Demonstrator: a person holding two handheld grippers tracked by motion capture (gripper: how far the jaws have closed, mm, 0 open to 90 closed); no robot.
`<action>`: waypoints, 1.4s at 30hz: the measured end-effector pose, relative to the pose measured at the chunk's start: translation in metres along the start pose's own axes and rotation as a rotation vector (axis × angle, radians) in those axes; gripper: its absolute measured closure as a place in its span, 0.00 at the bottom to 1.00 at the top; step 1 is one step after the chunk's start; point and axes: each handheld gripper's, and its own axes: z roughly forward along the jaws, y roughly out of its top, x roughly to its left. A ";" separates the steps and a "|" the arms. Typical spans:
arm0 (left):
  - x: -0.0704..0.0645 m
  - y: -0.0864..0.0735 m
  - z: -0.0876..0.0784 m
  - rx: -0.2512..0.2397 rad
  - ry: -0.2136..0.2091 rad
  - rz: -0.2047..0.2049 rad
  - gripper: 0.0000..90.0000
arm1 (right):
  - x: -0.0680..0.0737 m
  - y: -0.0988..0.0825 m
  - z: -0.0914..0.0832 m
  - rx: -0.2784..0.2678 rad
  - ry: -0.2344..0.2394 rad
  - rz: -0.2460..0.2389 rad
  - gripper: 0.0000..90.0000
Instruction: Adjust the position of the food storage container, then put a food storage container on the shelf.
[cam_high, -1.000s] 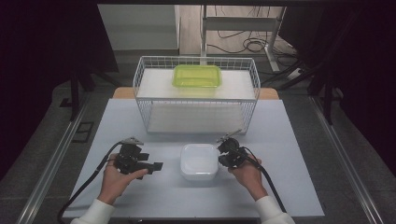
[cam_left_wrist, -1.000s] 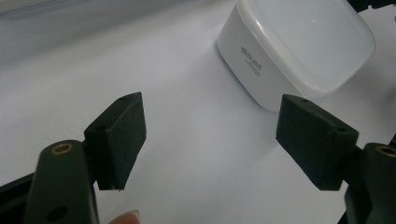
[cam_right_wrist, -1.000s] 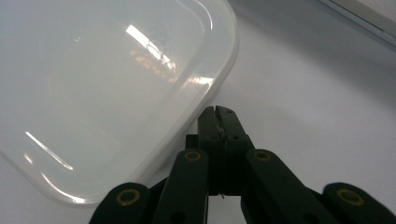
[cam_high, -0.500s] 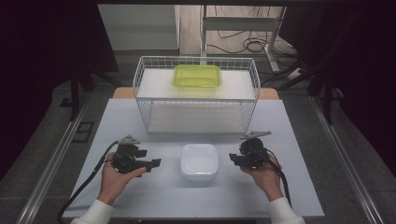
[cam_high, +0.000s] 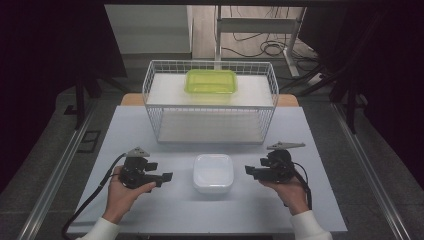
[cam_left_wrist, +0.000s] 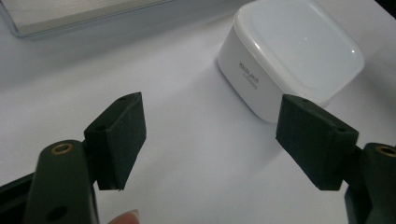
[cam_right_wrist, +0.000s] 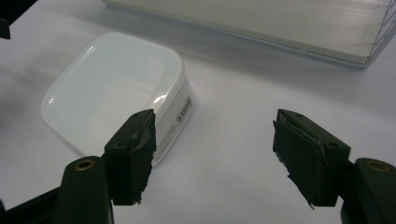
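1. A white, rounded-square plastic container with a matching lid (cam_high: 213, 172) sits on the pale table (cam_high: 320, 210), in front of a white wire basket (cam_high: 150, 107) that holds a lime-green lidded plastic box (cam_high: 210, 81) on a white board.
2. The left hand-held gripper (cam_high: 169, 176) rests just left of the white container with its jaws spread wide and nothing between them; in the left gripper view (cam_left_wrist: 210, 140) the container (cam_left_wrist: 289, 56) lies ahead and to the right, apart from both pads.
3. The right hand-held gripper (cam_high: 248, 170) sits just right of the container. Its jaws have just been opening, and they stand wide and empty; in the right gripper view (cam_right_wrist: 212, 156) the container (cam_right_wrist: 116, 93) lies behind the left pad, not touched.
4. The step in hand looks like a release, with the container set down and free of both grippers.
5. To finish it well, I judge each gripper should draw straight back from the container's side walls with the jaws kept wide, so no pad drags the light box across the smooth table.
6. The container is low and glossy, with rounded corners, a slightly sunken lid top and small printed lettering on one side wall; its slick sides would likely call for a square, centred grip.
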 end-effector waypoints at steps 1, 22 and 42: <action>0.000 0.000 0.000 -0.003 -0.002 -0.007 0.26 | 0.000 0.000 -0.001 -0.005 0.000 0.002 0.33; -0.002 0.006 0.014 -0.032 -0.158 -0.201 0.28 | 0.000 -0.003 0.007 -0.023 0.134 0.039 0.32; -0.002 0.015 0.055 0.047 -0.283 -0.316 0.36 | -0.008 -0.003 0.038 -0.006 0.294 0.188 0.50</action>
